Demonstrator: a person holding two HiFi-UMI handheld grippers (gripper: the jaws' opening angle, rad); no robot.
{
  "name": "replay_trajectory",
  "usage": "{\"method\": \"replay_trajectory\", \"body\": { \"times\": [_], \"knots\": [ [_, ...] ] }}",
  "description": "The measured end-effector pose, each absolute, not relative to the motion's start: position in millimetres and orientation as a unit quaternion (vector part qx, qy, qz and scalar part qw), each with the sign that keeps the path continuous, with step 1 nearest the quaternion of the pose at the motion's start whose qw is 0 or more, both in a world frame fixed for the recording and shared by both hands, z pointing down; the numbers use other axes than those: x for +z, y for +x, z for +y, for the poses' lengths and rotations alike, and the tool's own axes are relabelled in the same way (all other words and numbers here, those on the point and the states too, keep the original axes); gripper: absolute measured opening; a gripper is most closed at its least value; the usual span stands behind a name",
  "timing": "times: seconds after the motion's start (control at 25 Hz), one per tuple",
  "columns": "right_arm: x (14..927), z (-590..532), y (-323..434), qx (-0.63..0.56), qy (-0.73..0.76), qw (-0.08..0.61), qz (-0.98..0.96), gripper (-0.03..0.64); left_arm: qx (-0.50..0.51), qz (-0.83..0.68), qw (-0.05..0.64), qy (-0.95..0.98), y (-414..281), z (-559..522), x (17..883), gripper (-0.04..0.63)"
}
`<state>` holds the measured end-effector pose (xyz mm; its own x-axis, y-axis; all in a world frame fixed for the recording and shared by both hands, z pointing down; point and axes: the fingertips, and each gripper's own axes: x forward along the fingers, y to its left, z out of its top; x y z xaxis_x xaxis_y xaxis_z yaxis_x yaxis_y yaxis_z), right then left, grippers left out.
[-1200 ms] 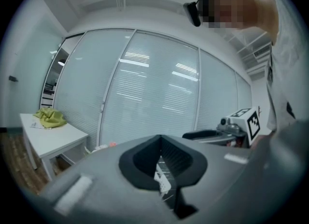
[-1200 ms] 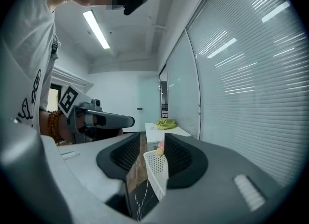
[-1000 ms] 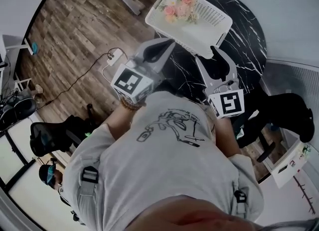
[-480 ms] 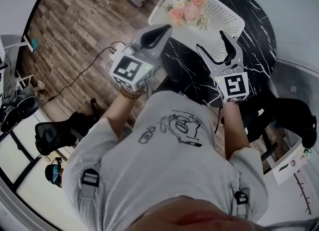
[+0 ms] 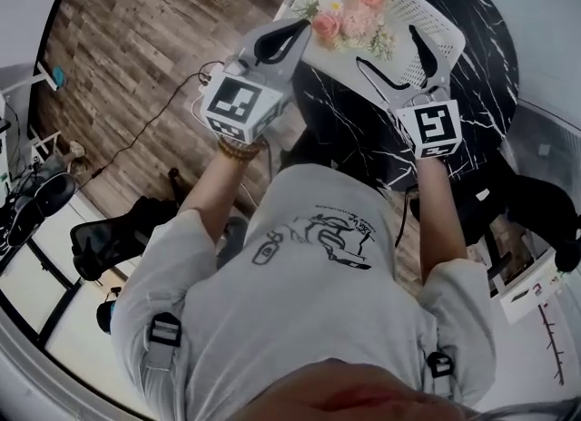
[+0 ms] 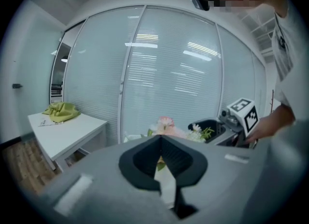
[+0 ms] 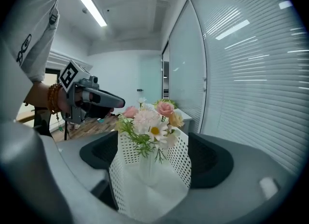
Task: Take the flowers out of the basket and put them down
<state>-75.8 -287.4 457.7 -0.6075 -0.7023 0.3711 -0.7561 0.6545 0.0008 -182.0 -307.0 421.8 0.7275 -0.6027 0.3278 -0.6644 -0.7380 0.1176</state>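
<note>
Head view: white basket on black marble table, wood floor

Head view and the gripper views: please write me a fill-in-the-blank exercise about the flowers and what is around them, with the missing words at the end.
1. The flowers are inside a white perforated ____.
2. The basket rests on a round table whose top is ____ with pale veins.
3. The floor beside the table is made of ____ planks.
4. The left claw has its jaws ____ (open or shut).

Missing words: basket; black; wooden; shut.
</note>
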Motion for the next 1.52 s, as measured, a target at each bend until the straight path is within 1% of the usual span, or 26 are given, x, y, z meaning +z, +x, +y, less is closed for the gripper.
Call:
{"method": "replay_trajectory", "body": {
  "times": [0.28,0.52,1.08,1.52],
  "knots": [
    [484,-310,-87,0.087,0.394,0.16,-0.901,0.495,0.147,-0.342,0.116,0.921,-182,-322,443,0.002],
    [514,-321,-96,0.1,0.375,0.17,-0.906,0.511,0.147,-0.343,0.119,0.92,-179,-327,451,0.002],
    [573,-339,-114,0.116,0.356,0.188,-0.908,0.512,0.148,-0.349,0.131,0.916,-177,-333,474,0.002],
    [588,-352,-133,0.113,0.338,0.149,-0.922,0.5,0.146,-0.344,0.134,0.918,-171,-338,479,0.002]
  ]
}}
